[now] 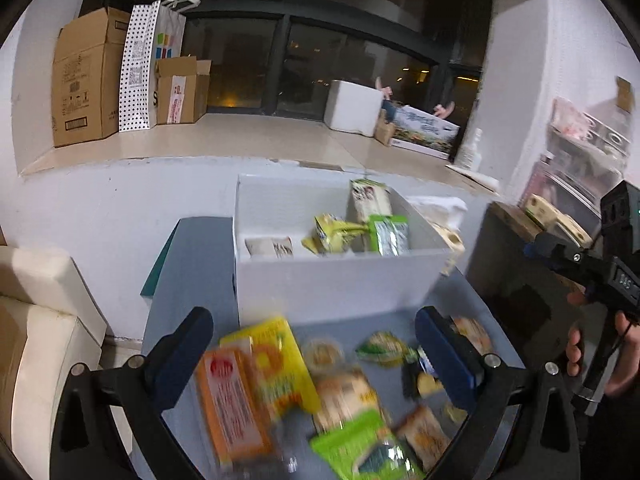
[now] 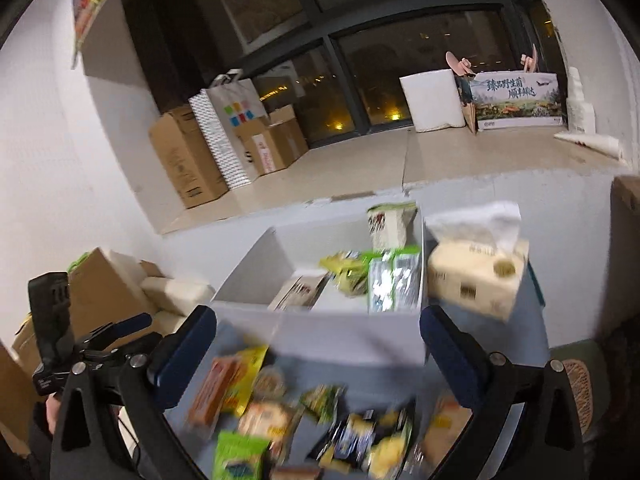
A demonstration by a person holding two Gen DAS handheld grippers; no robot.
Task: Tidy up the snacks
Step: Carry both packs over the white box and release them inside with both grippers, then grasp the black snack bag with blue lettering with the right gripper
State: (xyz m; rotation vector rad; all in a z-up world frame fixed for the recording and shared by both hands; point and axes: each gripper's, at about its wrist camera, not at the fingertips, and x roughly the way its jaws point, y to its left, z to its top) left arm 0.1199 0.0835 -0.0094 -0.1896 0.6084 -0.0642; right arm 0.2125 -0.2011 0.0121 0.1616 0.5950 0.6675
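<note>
A white box [image 1: 336, 280] stands on a grey table [image 1: 192, 280] and holds several snack packets, among them a green-and-silver one [image 1: 390, 234] and a yellow one [image 1: 334, 234]. In front of it lies a loose pile of snacks: an orange pack [image 1: 232, 396], a yellow pack [image 1: 280, 360], a green pack [image 1: 360, 448]. My left gripper [image 1: 316, 356] is open above this pile, holding nothing. My right gripper [image 2: 320, 356] is open too, above the same pile [image 2: 280, 412], facing the white box [image 2: 352, 340]. The right gripper's body shows at the right of the left wrist view [image 1: 600, 276].
A tissue box [image 2: 476, 276] sits right of the white box. A cream sofa [image 1: 36, 340] is at the left. Cardboard boxes [image 1: 88, 80] and a dotted bag [image 1: 140, 68] stand on the window ledge. A dark cabinet [image 1: 516, 272] is at the right.
</note>
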